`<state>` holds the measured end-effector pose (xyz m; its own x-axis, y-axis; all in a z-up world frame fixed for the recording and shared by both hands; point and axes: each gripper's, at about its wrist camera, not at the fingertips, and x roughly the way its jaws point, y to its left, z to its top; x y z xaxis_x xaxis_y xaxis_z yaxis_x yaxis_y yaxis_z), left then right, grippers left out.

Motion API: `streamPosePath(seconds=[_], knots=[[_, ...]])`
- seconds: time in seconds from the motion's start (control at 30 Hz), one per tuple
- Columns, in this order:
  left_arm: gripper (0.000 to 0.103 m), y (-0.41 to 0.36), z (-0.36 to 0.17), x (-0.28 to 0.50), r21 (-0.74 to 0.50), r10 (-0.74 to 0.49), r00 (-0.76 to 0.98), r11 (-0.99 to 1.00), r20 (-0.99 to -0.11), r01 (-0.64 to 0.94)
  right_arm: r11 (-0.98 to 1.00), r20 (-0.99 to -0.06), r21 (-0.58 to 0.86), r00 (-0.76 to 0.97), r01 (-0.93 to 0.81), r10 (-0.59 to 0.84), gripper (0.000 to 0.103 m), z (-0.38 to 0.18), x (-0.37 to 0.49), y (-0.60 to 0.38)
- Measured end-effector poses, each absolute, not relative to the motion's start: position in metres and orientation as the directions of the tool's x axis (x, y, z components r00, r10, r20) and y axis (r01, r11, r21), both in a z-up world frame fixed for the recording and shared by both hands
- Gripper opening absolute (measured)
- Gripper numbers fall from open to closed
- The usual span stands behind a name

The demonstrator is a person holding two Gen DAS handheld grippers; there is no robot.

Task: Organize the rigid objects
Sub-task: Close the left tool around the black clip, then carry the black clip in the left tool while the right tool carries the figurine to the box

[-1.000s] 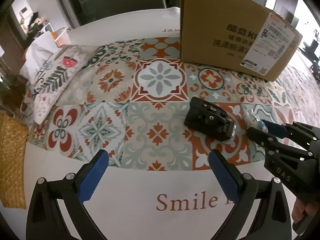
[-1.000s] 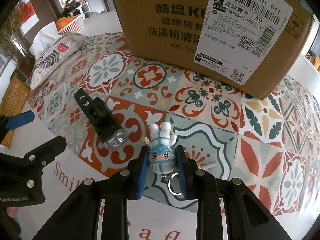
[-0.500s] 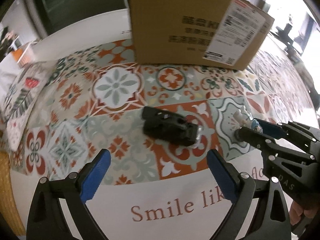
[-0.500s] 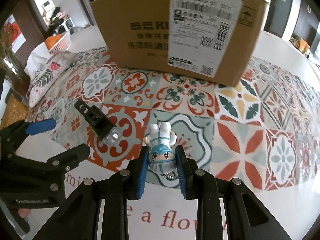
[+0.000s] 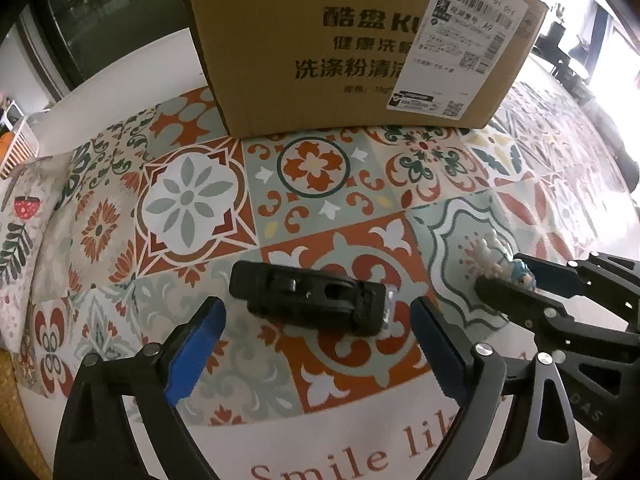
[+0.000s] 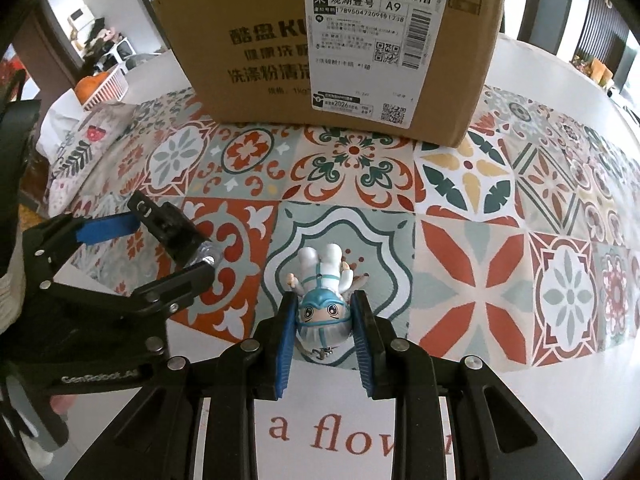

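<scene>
A black flashlight [image 5: 312,304] lies on its side on the patterned cloth, lens end to the right. My left gripper [image 5: 316,320] is open, with a blue finger on each side of it, not touching. The flashlight also shows in the right wrist view [image 6: 172,232]. My right gripper [image 6: 324,320] is shut on a small white and teal figurine [image 6: 324,300] that lies on the cloth with its feet pointing away. The figurine [image 5: 500,260] and right gripper [image 5: 516,276] also show at the right of the left wrist view.
A large brown cardboard box [image 5: 360,48] [image 6: 332,44] stands on the cloth just behind both objects. A floral pillow [image 5: 20,216] lies at the left. A white basket [image 6: 106,88] sits at the far left. The table edge with red lettering is near me.
My left gripper has moved forward and right, so the flashlight now lies between its open fingers. The right gripper stays shut on the figurine and has come closer to the box.
</scene>
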<state>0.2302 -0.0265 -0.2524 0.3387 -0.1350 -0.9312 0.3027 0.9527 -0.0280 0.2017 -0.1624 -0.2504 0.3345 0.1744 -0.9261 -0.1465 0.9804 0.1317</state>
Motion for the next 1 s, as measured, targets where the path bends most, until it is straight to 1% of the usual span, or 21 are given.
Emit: streamPosePath(seconds=[0.1,0.17,0.23,0.27,0.5,0.6,0.8,1.0], knots=[[0.087,-0.027,-0.258,0.233,-0.039,-0.142,0.324,0.951,-0.935,0.305,0.981,-0.928,0.129,0.331,-0.146,0.171,0.028,-0.252,0.204,-0.161],[0.080,-0.028,-0.260,0.234,-0.045,-0.145,0.316,0.951,-0.937,0.305,0.981,-0.929,0.130,0.328,-0.146,0.172,0.028,-0.254,0.205,-0.161],[0.077,-0.028,-0.261,0.235,-0.040,-0.142,0.324,0.953,-0.935,0.301,0.981,-0.931,0.126,0.325,-0.146,0.168,0.028,-0.255,0.206,-0.159],[0.074,-0.028,-0.261,0.235,-0.042,-0.145,0.328,0.952,-0.933,0.302,0.981,-0.931,0.124,0.326,-0.147,0.166,0.028,-0.255,0.206,-0.159],[0.074,-0.025,-0.256,0.230,-0.055,-0.154,0.339,0.957,-0.928,0.284,0.981,-0.929,0.124,0.330,-0.146,0.167,0.028,-0.253,0.207,-0.159],[0.074,-0.024,-0.249,0.225,-0.044,-0.139,0.358,0.964,-0.923,0.262,0.981,-0.924,0.128,0.341,-0.144,0.171,0.027,-0.248,0.205,-0.162],[0.074,-0.020,-0.225,0.215,-0.028,-0.118,0.402,0.975,-0.908,0.222,0.982,-0.911,0.134,0.374,-0.135,0.176,0.028,-0.231,0.201,-0.168],[0.074,-0.023,-0.191,0.207,-0.033,-0.122,0.450,0.979,-0.885,0.201,0.981,-0.888,0.137,0.422,-0.140,0.184,0.028,-0.204,0.196,-0.170]])
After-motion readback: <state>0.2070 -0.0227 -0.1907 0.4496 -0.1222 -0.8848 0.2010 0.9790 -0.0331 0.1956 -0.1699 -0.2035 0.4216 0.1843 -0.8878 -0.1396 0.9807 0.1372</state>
